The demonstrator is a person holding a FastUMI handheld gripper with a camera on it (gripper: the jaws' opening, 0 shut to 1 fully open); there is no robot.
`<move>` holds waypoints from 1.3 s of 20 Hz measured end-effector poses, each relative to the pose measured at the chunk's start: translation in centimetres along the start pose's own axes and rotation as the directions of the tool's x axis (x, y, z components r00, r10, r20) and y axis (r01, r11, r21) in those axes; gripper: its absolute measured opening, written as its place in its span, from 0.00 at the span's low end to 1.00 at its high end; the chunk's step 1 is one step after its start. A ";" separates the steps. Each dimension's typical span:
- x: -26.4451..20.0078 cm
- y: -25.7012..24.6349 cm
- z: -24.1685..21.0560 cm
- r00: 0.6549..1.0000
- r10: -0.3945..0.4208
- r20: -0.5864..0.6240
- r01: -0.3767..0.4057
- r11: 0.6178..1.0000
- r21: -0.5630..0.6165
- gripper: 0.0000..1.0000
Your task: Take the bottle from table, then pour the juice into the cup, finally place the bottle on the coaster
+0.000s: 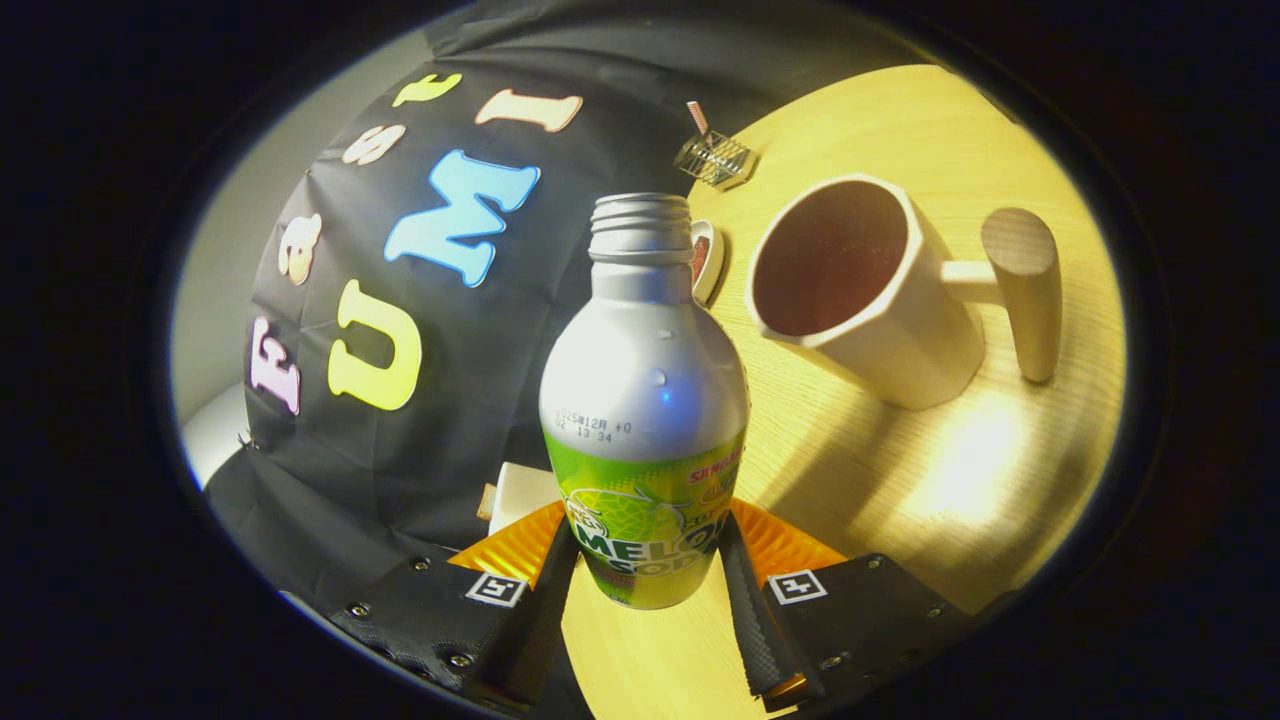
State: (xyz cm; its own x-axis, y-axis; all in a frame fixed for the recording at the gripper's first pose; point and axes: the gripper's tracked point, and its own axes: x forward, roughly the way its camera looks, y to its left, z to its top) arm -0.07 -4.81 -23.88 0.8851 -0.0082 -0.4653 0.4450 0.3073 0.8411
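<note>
A silver-shouldered bottle [645, 400] with its cap off sits clamped between the two fingers of the gripper [648, 580], which press on either side of its green label, low on the body. The whole view is tilted, so the wooden table [900, 480] slopes away behind it. Just beyond and beside the bottle stands the pale faceted cup [865, 290], its dark inside facing the camera, with a wooden peg handle [1022, 290]. A small round dish, perhaps the coaster [705, 260], peeks from behind the bottle's neck; a small wire object [713, 158] lies farther off. The grip is low, so a steep tilt may let the smooth bottle swivel, sending juice past the cup's rim
</note>
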 end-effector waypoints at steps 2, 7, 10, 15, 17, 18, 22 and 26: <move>0.0 -0.2 -0.2 1.000 -0.003 -0.007 0.003 0.999 0.037 0.73; 0.1 -0.4 -0.8 0.999 -0.016 -0.040 0.021 0.993 0.116 0.73; 0.1 -0.3 -0.6 0.998 -0.019 -0.052 0.027 0.987 0.160 0.73; -0.5 0.1 -0.3 0.999 -0.012 -0.053 0.025 0.967 0.254 0.73; -0.6 0.5 -0.2 0.999 -0.004 -0.051 0.019 0.959 0.284 0.73; -0.5 0.6 -0.1 0.999 0.000 -0.048 0.014 0.954 0.299 0.73; -0.5 1.3 -0.2 0.998 0.016 -0.064 0.007 0.939 0.343 0.73; -0.6 2.2 0.1 0.997 0.036 -0.067 -0.008 0.924 0.383 0.73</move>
State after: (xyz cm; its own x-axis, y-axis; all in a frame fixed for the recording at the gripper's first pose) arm 0.41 -4.23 -21.75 0.8896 0.0662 -0.4520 0.4562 -0.0801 0.8863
